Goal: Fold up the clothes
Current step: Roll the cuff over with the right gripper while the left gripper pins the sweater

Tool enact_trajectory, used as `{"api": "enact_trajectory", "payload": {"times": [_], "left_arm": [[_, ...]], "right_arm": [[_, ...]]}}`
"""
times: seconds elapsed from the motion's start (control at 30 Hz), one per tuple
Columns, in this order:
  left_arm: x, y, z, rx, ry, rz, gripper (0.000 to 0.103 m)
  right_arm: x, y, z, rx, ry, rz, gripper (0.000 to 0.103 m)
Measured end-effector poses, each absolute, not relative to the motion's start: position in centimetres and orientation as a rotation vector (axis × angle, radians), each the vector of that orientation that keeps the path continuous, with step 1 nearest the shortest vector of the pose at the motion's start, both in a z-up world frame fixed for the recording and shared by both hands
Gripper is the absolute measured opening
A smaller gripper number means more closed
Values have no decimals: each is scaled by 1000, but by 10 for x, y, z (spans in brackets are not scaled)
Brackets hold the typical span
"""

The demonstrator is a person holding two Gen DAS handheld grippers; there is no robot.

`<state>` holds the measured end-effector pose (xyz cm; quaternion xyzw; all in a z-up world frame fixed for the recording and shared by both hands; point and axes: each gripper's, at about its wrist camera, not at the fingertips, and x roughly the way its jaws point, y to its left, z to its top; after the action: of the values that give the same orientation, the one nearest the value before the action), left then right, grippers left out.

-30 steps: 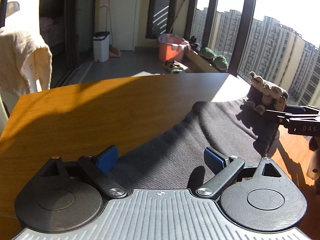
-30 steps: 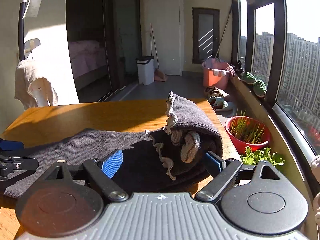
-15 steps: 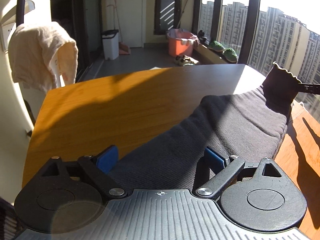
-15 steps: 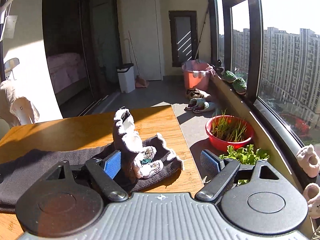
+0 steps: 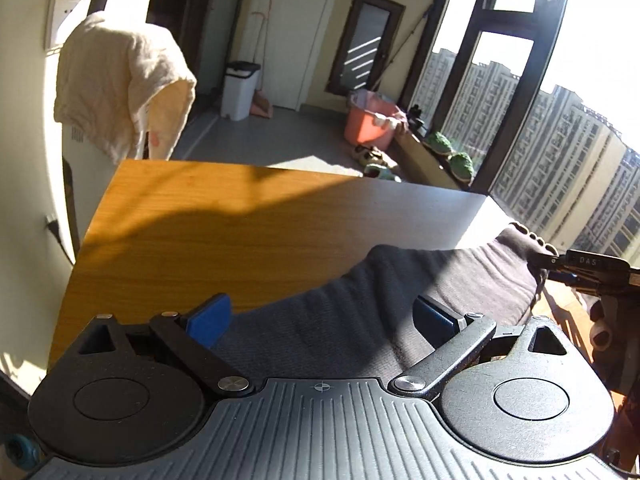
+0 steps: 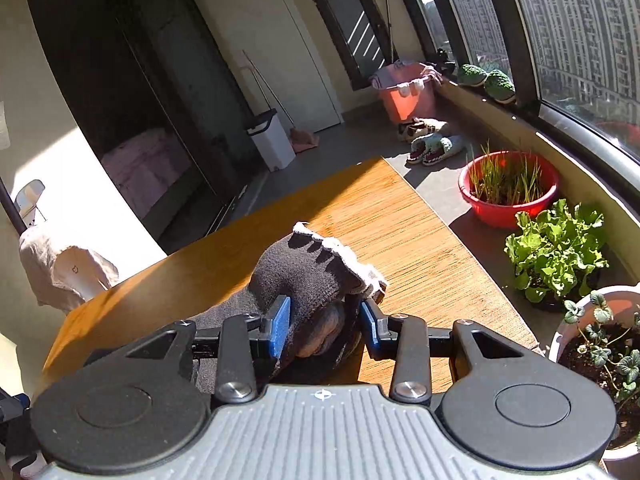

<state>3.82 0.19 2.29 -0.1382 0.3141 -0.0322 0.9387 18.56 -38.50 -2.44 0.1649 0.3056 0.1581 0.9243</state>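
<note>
A dark knit garment (image 5: 400,300) with a white scalloped trim (image 6: 344,248) lies stretched across the wooden table (image 5: 200,220). My left gripper (image 5: 322,318) is open, its blue pads (image 5: 210,320) standing wide on either side of the cloth's near end. My right gripper (image 6: 324,326) is shut on the bunched trimmed end of the garment (image 6: 304,276), held a little above the table (image 6: 400,232). In the left wrist view the right gripper (image 5: 580,268) pinches the cloth's far right edge.
A cream towel (image 5: 120,84) hangs over a chair past the table's left corner. Beyond the table's right edge stand a red pot of grass (image 6: 508,188), leafy plants (image 6: 556,248) and a white pot (image 6: 600,340). A white bin (image 5: 240,88) and pink bucket (image 5: 370,120) stand farther off.
My right gripper has shut on the garment's bunched trimmed end, which it stood open around before. The left gripper has stayed open over the cloth while its view rose and swung left.
</note>
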Motion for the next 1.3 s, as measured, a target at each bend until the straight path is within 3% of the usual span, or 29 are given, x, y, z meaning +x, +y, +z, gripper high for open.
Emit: {"api": "enact_trajectory", "payload": {"times": [0.13, 0.27, 0.4, 0.6, 0.67, 0.77, 0.9, 1.03, 1.13, 1.17, 1.3], "left_arm": [[49, -13, 34, -362, 621, -132, 100], [71, -42, 39, -384, 614, -202, 100], [99, -86, 40, -364, 627, -285, 94], [138, -144, 20, -119, 681, -207, 77], [149, -150, 6, -64, 713, -170, 75], [153, -154, -6, -14, 715, -152, 76], [154, -158, -9, 4, 700, -155, 77], [156, -155, -10, -9, 702, -165, 78], [154, -142, -7, -84, 708, -183, 78], [151, -134, -5, -130, 710, -190, 78], [134, -96, 9, -314, 690, -189, 84]], "right_arm": [[144, -337, -2, -42, 481, 434, 22], [91, -276, -14, -492, 402, 531, 22], [72, -244, -28, -685, 336, 526, 23], [75, -253, -14, -612, 374, 593, 28], [78, -272, -2, -492, 429, 649, 37], [92, -308, 12, -232, 515, 663, 48], [124, -351, 9, 139, 589, 545, 48], [157, -357, -12, 290, 657, 494, 48], [162, -350, -18, 342, 687, 552, 48], [156, -343, -17, 303, 668, 561, 41], [116, -292, 1, -129, 499, 540, 33]]}}
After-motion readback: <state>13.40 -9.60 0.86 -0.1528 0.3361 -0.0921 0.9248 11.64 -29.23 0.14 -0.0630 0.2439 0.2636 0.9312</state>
